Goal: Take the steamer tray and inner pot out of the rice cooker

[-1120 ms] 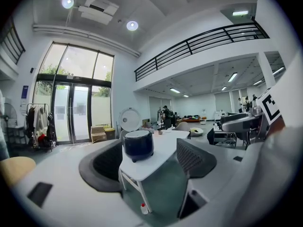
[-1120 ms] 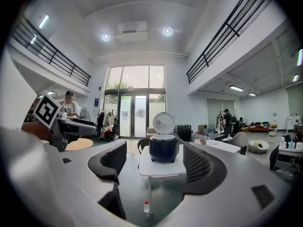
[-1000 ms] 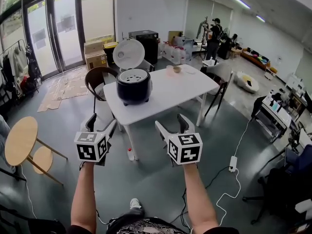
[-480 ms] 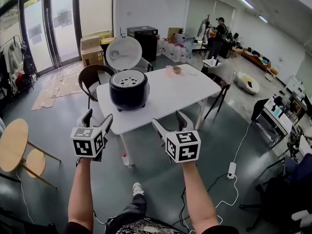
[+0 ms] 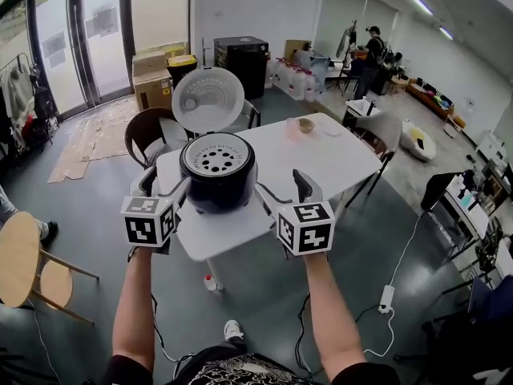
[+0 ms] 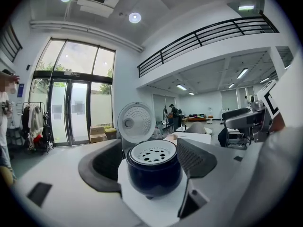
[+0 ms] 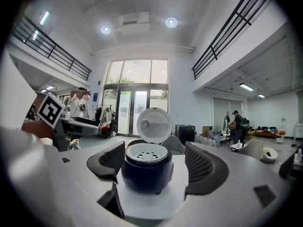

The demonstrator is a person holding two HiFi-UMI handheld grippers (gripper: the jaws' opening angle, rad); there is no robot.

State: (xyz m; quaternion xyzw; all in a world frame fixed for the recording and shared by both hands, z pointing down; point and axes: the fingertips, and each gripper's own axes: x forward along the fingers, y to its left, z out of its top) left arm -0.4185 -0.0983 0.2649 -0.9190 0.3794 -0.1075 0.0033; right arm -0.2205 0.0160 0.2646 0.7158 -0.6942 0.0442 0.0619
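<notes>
Steamer tray [image 5: 216, 157], white, round and perforated, seated in the mouth of the dark blue round rice cooker [image 5: 218, 189]. From the head view: cooker set at the near corner of the white rectangular table [image 5: 321, 163], white domed lid [image 5: 207, 99] swung up behind. Covers the inner pot entirely, so nothing to report of that. Flanked by the left gripper [image 5: 166, 184] on one side and the right gripper [image 5: 282, 184] on the other, both pointing forward at about body height. No contact to be seen. Roughly equal in nearness, the left perhaps a shade closer.

From the left gripper view: jaws spread wide, nothing between them but air. Looks onto the cooker ahead and slightly right of centre, beyond the fingertips, with the tray's holed face turned up.

From the right gripper view: jaws likewise wide apart and empty. Looks onto the cooker ahead and a little left of centre, again past the fingertips. Flat and round, the tray, so no long axis to favour either side.

Probably calls for a reach forward and inward over the rim, since the tray lies ahead of both pairs of jaws and between the two grippers.
</notes>
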